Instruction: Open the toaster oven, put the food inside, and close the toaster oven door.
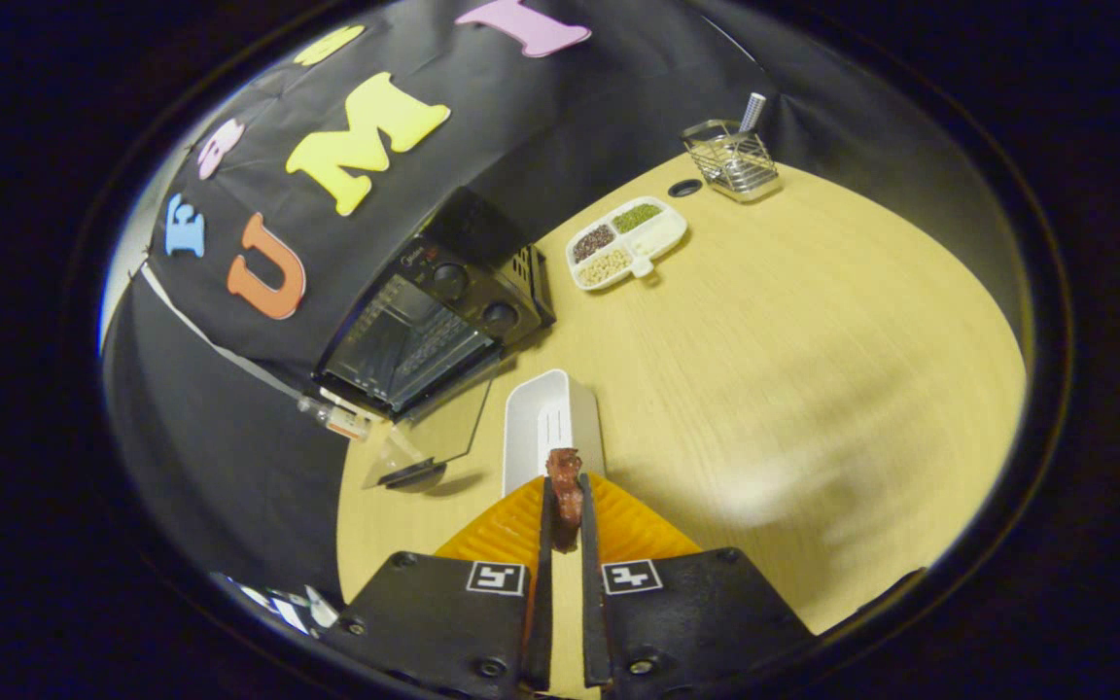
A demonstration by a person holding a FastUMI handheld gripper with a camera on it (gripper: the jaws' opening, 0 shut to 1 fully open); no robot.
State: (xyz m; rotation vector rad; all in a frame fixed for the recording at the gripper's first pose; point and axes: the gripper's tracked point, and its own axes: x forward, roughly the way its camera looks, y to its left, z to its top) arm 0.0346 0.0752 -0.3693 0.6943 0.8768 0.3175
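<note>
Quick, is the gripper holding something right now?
Gripper: jaws closed on the brown piece of food, held above the white tray.

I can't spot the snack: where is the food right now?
The food is pinched between the tongs, lifted over the white tray, near the toaster oven with its door open.

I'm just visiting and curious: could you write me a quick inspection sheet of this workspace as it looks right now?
Surface: light wooden table.
Job's things: toaster oven with its glass door folded down open; reddish-brown food piece; white tray just beyond the fingers.
Clutter: divided dish of beans and grains; wire basket.
Grippers: gripper shut on the food piece.
Cables: nothing seen.
Surroundings: black cloth wall.
</note>
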